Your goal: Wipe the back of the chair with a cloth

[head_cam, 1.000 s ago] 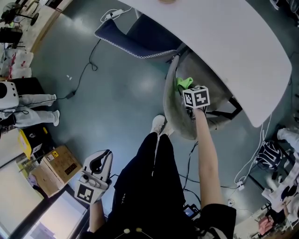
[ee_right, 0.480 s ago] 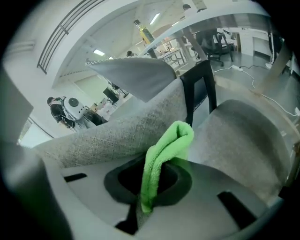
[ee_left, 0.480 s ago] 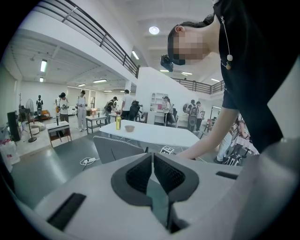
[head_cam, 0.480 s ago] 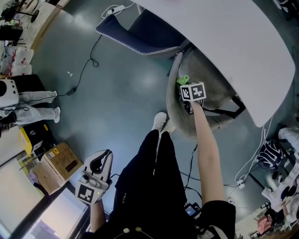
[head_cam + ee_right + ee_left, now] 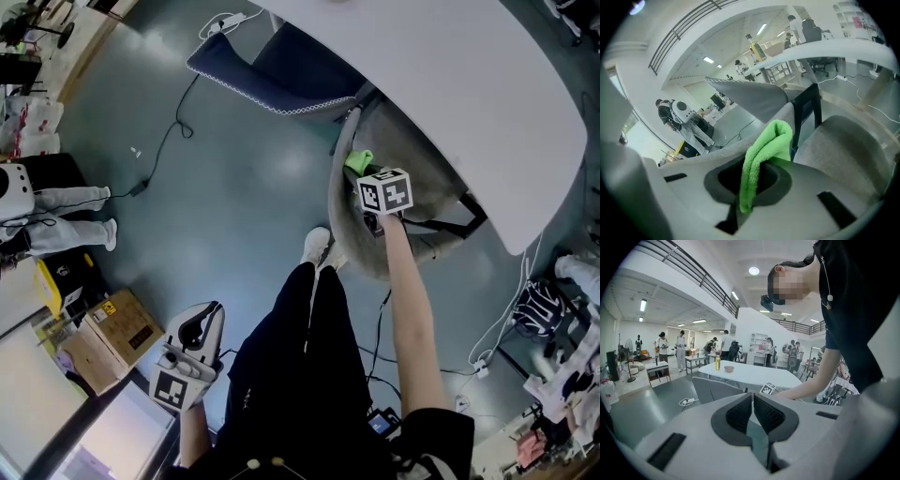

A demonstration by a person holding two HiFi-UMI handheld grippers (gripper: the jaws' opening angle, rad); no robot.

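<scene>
Right gripper view: right hand-held gripper (image 5: 753, 182) pinches green cloth (image 5: 767, 144) at chair back (image 5: 721, 149).

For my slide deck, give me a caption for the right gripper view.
Right claw shut on a folded green cloth, held at the grey chair back.

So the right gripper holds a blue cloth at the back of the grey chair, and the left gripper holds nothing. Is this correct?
Not quite: the cloth is green, not blue, as the right gripper view shows. The rest stands: the right gripper pinches it at the back of the grey chair, and the left gripper holds nothing.
</scene>
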